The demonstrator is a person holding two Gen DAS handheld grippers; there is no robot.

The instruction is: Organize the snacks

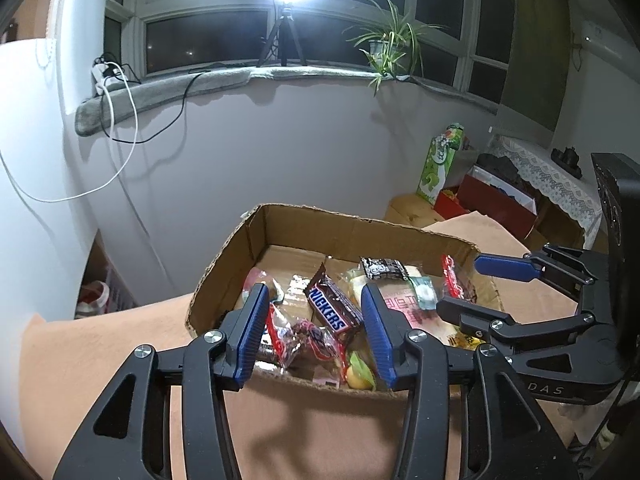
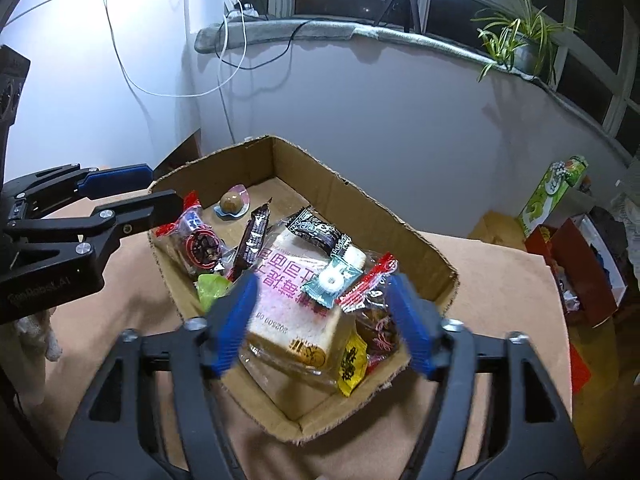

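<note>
An open cardboard box (image 2: 360,200) on the peach tablecloth holds several wrapped snacks. Among them are a Snickers bar (image 1: 332,308), a sliced-bread packet with pink print (image 2: 296,304), a teal mint candy (image 2: 332,280), a black-and-white packet (image 2: 320,232) and a red-wrapped cake (image 2: 200,244). My left gripper (image 1: 316,320) hangs open over the box's near edge, with the Snickers bar lying below the gap, apart from the pads. My right gripper (image 2: 322,320) stands wide open above the bread packet and touches nothing. In the left wrist view the right gripper (image 1: 480,288) reaches in from the right.
The peach cloth (image 1: 320,432) covers the table around the box. A green carton (image 2: 552,196) and a red box (image 2: 580,268) stand past the table's right side. White wall, hanging cables, a windowsill with a plant (image 2: 516,44) and a bright tripod lamp lie behind.
</note>
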